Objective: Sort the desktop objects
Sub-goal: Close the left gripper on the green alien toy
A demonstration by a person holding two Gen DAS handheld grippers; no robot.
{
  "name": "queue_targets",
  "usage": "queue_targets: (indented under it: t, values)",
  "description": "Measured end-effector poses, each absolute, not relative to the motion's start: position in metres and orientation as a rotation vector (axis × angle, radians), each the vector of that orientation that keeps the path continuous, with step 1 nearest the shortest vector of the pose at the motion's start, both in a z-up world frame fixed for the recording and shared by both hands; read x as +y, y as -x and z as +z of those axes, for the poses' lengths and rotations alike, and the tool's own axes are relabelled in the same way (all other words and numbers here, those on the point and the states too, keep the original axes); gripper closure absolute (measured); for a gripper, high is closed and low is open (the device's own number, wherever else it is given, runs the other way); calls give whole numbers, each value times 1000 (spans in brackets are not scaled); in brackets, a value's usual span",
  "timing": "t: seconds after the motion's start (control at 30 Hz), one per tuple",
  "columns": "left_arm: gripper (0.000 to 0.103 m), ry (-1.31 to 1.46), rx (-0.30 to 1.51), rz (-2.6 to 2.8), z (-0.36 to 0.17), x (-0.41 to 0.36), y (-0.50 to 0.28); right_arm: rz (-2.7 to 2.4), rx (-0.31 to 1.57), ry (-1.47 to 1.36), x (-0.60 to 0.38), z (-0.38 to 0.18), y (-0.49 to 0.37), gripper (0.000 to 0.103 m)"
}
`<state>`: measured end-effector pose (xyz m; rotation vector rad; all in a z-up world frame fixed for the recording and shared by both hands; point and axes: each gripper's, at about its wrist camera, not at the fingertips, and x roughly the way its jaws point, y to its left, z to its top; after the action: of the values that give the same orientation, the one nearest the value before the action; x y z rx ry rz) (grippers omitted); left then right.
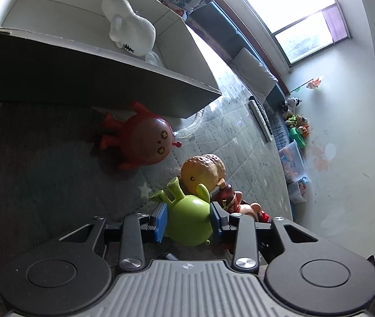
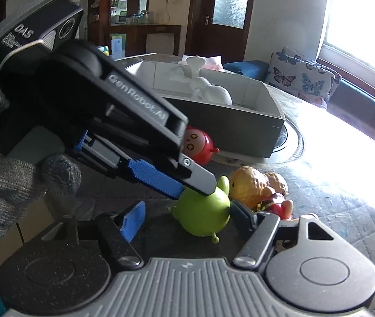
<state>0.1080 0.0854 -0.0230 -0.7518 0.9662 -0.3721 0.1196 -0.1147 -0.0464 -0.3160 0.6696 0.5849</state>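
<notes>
My left gripper (image 1: 188,220) is shut on a round green toy (image 1: 187,220), its blue pads pressing both sides of the toy on the table mat. The right wrist view shows the green toy (image 2: 203,211) with the left gripper's fingers (image 2: 158,179) on it from above left. My right gripper (image 2: 184,222) is open, its fingers on either side of the green toy without touching. A yellow peanut toy (image 1: 203,174) and a small red doll (image 1: 231,198) lie right behind the green toy. A red round toy (image 1: 145,142) lies beside the grey box (image 1: 95,82).
The grey box holds a white plush toy (image 1: 129,26) and tissues. A remote control (image 1: 260,119) lies further along the table. A sofa with butterfly cushions (image 2: 303,76) stands by the window. A gloved hand (image 2: 8,185) holds the left gripper.
</notes>
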Motion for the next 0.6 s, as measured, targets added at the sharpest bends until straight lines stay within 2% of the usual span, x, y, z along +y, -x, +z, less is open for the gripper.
queue_targets:
  t: [0.43, 0.6]
  values:
    - [58, 854, 981, -390, -38, 96, -115, 565, 684, 335, -115, -55, -127, 43]
    - [58, 863, 979, -397, -38, 96, -115, 541, 679, 332, -116, -56, -127, 53]
